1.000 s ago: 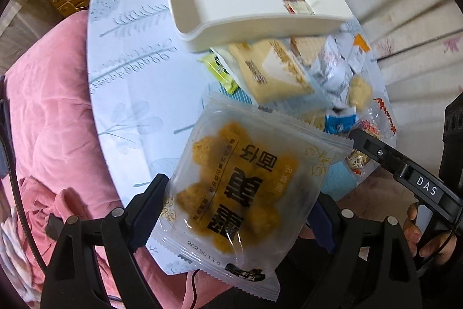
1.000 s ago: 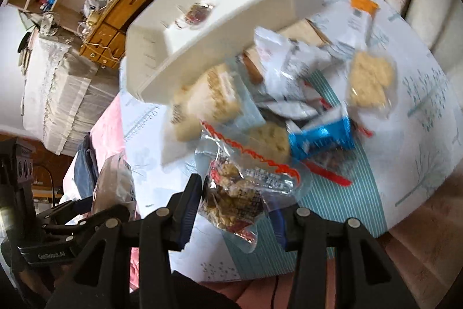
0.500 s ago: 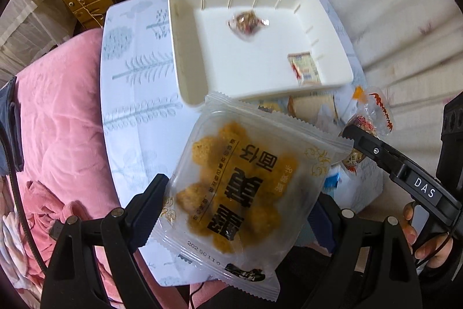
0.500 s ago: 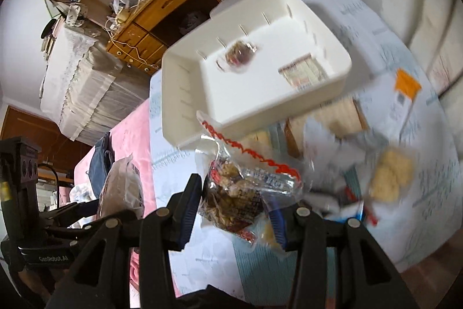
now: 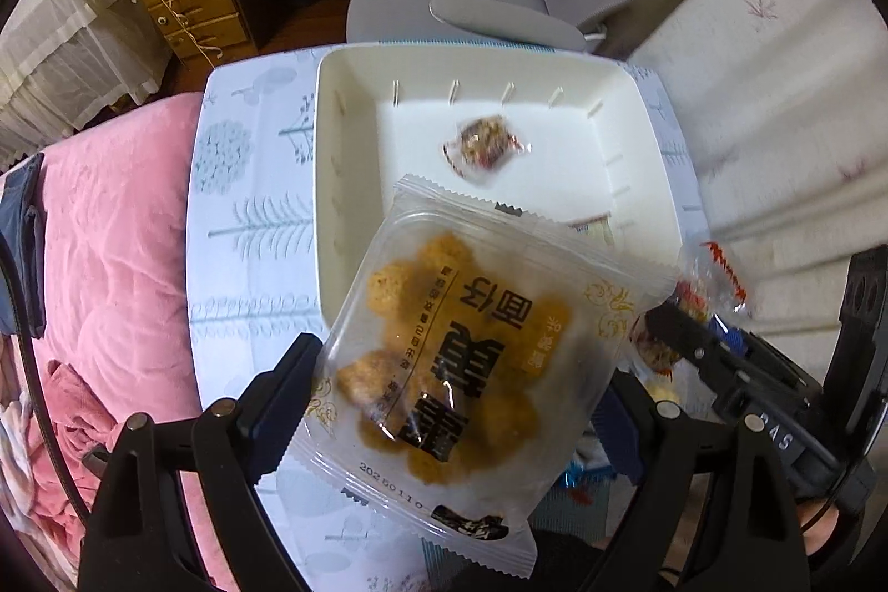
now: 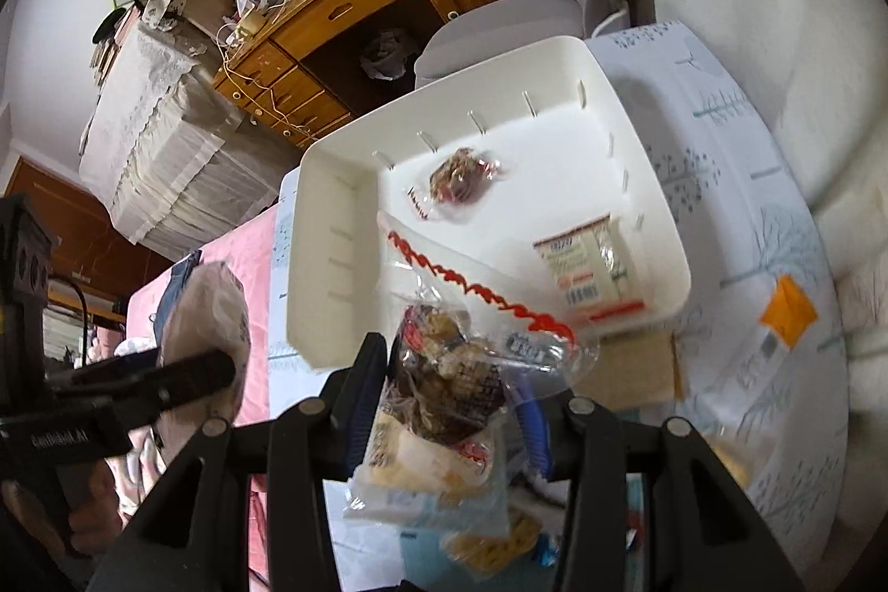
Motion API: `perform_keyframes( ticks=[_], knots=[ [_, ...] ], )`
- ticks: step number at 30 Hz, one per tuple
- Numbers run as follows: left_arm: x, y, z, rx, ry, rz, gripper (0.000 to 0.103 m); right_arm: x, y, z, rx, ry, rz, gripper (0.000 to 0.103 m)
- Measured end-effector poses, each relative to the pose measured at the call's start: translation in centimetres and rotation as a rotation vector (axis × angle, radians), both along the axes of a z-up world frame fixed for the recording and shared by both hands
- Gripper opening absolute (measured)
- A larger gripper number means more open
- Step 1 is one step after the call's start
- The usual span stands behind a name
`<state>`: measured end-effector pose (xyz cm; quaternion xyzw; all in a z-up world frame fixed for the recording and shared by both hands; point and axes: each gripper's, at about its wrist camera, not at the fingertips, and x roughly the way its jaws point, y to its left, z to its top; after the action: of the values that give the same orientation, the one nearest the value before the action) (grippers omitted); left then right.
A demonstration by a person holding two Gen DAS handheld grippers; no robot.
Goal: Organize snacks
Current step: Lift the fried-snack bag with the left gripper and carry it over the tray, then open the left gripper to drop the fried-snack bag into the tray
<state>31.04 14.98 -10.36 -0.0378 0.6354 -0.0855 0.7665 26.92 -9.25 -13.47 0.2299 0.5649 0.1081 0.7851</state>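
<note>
**Two tongs, each pinching a snack packet above the white tray**

Left tongs point(image 5: 460, 392): we see the jaws set wide and pressed against both side edges of a large clear packet of golden fried pieces point(image 5: 472, 359), which bears bold dark characters. The packet stands between the fingers and hangs over the near rim of the white tray point(image 5: 344, 181), covering part of its floor. Further in, on the tray floor, lies a small wrapped dark sweet point(image 5: 482, 143); a flat labelled sachet point(image 6: 591, 259) lies nearer the right wall, clearest in the right wrist view.

Right tongs point(image 6: 452, 392): we find the jaws partly closed and pinching a small clear packet with a red zigzag seal point(image 6: 460, 370), filled with dark and pale pieces. It sits between the fingers, just over the tray's near corner. To the right, on the tree-patterned tablecloth point(image 6: 721, 159), a packet with an orange patch point(image 6: 788, 312) lies apart from the tray. A pink blanket point(image 5: 111, 259) lies left of the table.
</note>
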Motion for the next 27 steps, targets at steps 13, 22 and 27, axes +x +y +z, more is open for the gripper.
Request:
perform_keyframes(
  ticks=[13, 22, 27],
  knots=[
    [2.7, -0.9, -2.1, -0.069, -0.029, 0.079, 0.093, 3.0, -0.6, -2.2, 0.025, -0.028, 0.051, 0.045],
    [1.6, -0.1, -0.8, -0.112, -0.071, 0.093, 0.096, 2.0, -0.6, -2.0, 0.055, -0.003, 0.045, 0.052],
    [-0.6, 0.6, -0.1, -0.144, -0.083, 0.072, 0.096, 0.3, -0.8, -1.1, 0.044, -0.013, 0.007, 0.057]
  ],
)
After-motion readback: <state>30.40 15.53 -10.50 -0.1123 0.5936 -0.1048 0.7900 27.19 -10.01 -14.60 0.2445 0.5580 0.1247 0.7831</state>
